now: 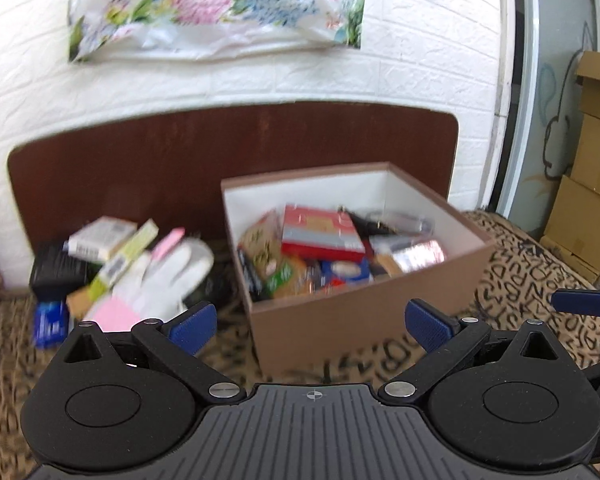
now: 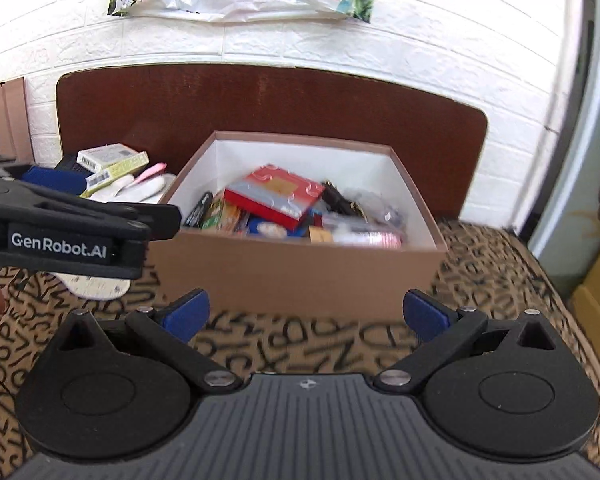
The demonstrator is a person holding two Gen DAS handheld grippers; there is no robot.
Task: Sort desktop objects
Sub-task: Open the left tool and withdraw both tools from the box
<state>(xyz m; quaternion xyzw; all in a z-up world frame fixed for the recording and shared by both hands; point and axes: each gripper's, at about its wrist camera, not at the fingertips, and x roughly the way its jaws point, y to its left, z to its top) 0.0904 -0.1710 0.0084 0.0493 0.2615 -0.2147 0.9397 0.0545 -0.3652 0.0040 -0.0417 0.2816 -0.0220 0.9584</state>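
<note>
Sorting looks mid-way: the box [image 2: 300,276] is part-filled, a pile [image 1: 120,264] remains beside it. Both grippers, left gripper [image 1: 310,324] and right gripper [image 2: 306,314], have jaws wide and empty. Next, probably, a reach left to the pile.

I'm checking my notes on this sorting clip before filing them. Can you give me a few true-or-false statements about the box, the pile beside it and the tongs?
1. The brown box already holds several items. True.
2. The left tongs grip the white glove. False: they are open and empty.
3. The red flat box lies in the pile outside. False: it lies inside the brown box.
4. The right tongs are open. True.
5. The glove is inside the brown box. False: it lies in the pile beside it.
</note>
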